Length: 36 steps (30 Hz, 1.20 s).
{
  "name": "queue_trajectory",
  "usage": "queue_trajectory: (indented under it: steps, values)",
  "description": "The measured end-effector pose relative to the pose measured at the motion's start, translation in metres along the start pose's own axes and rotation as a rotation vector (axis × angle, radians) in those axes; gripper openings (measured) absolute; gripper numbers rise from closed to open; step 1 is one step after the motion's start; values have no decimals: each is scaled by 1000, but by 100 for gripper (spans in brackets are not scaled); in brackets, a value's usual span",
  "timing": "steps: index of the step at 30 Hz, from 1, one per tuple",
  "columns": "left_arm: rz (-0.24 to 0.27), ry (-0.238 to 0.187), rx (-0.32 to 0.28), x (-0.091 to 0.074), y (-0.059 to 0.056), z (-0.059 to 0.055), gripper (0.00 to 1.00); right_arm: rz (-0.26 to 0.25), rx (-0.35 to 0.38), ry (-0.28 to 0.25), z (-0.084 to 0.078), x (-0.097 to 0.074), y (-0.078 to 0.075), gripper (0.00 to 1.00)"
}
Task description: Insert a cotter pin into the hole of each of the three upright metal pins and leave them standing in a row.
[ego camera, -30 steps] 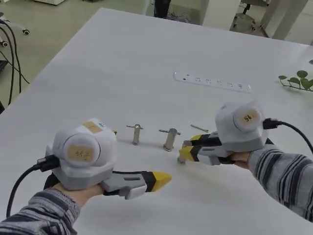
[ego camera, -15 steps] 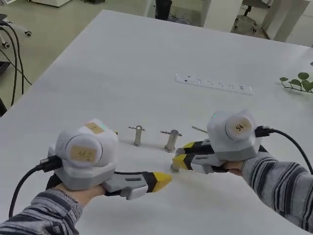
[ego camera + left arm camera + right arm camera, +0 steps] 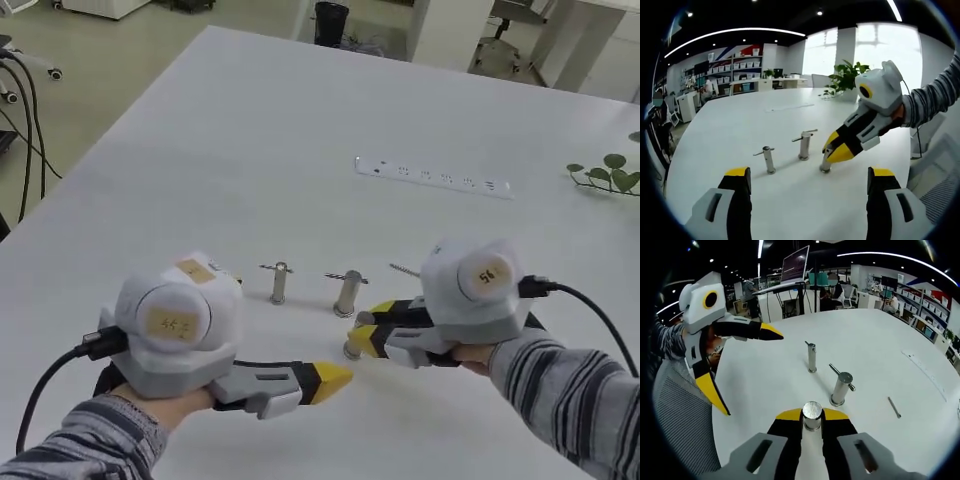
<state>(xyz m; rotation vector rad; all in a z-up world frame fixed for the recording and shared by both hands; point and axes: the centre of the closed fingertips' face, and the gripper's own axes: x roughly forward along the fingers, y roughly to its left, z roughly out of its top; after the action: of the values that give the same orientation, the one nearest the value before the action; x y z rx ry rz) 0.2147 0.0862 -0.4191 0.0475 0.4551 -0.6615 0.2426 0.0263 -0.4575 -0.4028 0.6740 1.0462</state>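
- One bare metal pin (image 3: 812, 411) sits clamped btwn our right gripper (image 3: 812, 421) jaws, base on the table (image 3: 880, 340).
- Beyond it we see near pin (image 3: 841, 387) & far pin (image 3: 811, 357) upright, cotters in.
- Left gripper (image 3: 335, 378) jaws gape, empty; loose cotter pin (image 3: 894, 407) lies apart.

On the left gripper (image 3: 325, 380), nearer to us than the power strip (image 3: 433, 178), we see a round tan sticker (image 3: 172, 325) with handwritten figures. We take them for two or three digits, perhaps starting with 55, but the writing is too faint to be sure. A small tan label (image 3: 195, 270) on top of the same housing carries nothing we can read. The right gripper (image 3: 360, 340), also on the near side of the power strip, bears a round tan patch (image 3: 487, 277) with two handwritten characters that look to us like 54. The marks printed on the power strip itself are too small for us to read.
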Motion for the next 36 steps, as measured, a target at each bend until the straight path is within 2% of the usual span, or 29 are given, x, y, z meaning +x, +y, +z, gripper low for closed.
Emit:
queue_trajectory:
  steps: [4, 10, 13, 15, 16, 21, 24, 27, 33, 36]
  values:
    - [1, -4, 2, 0, 0, 1, 96, 11, -3, 19, -2, -2, 2, 19]
    - [15, -22, -3, -1, 2, 5, 98, 23, 44, 15, -5, -14, 0, 26]
    - [15, -38, -10, -1, 2, 7, 98, 26, 39, 26, -8, -19, -3, 29]
    - [17, -30, -6, 0, 2, 6, 98, 54, 50, 37, -12, -24, -5, 31]
    - [15, -26, -2, 0, 1, 5, 98, 63, 79, 42, -15, -26, -7, 31]
    - [7, -31, 3, 2, -3, 6, 99, 52, 85, 62, -23, -36, -26, 32]
    - [11, -24, 11, 3, -3, 5, 98, 27, 76, 75, -26, -38, -41, 31]
    - [10, -24, 6, 4, -3, 4, 98, -8, 85, 82, -25, -41, -64, 30]
    - [14, -22, 0, 4, -3, 3, 98, -52, 87, 97, -18, -41, -91, 28]
    - [18, -20, -6, 4, -2, 2, 98, -58, 92, 103, -15, -38, -100, 27]
